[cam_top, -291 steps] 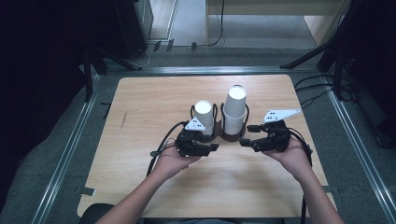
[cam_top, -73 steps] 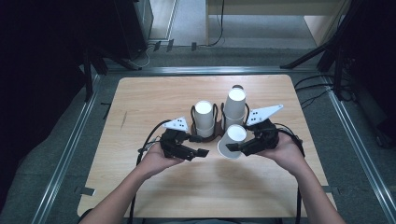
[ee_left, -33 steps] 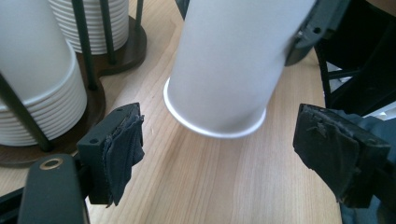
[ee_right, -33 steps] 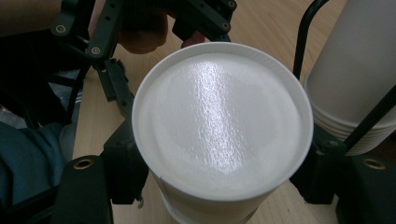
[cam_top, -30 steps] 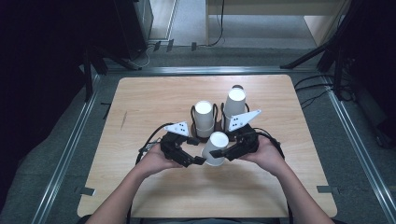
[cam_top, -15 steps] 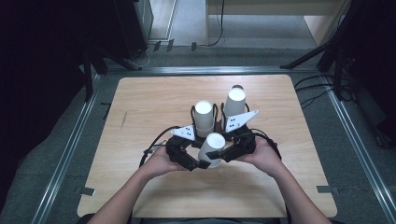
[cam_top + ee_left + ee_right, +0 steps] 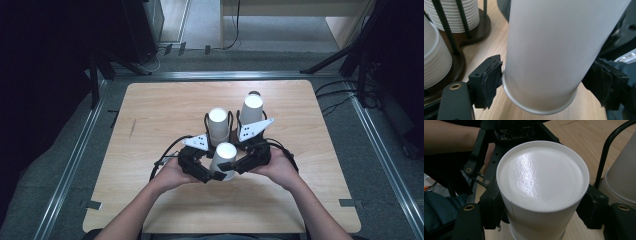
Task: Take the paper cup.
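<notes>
both hands have drawn together since a moment ago, so the upside-down paper cup (image 7: 223, 159) now sits near the table's (image 7: 150, 110) near-middle, clamped by the right gripper (image 7: 235, 169) while the left gripper (image 7: 212, 175) has just been closing around it, left pad touching, right pad apart. it's lifted off the cup stacks (image 7: 218, 125) in their holder; separating or placing it remains. no writing is readable.

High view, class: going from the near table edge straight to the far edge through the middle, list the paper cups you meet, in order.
Upside-down cup between the two grippers → shorter cup stack in its holder → taller cup stack in its holder.
</notes>
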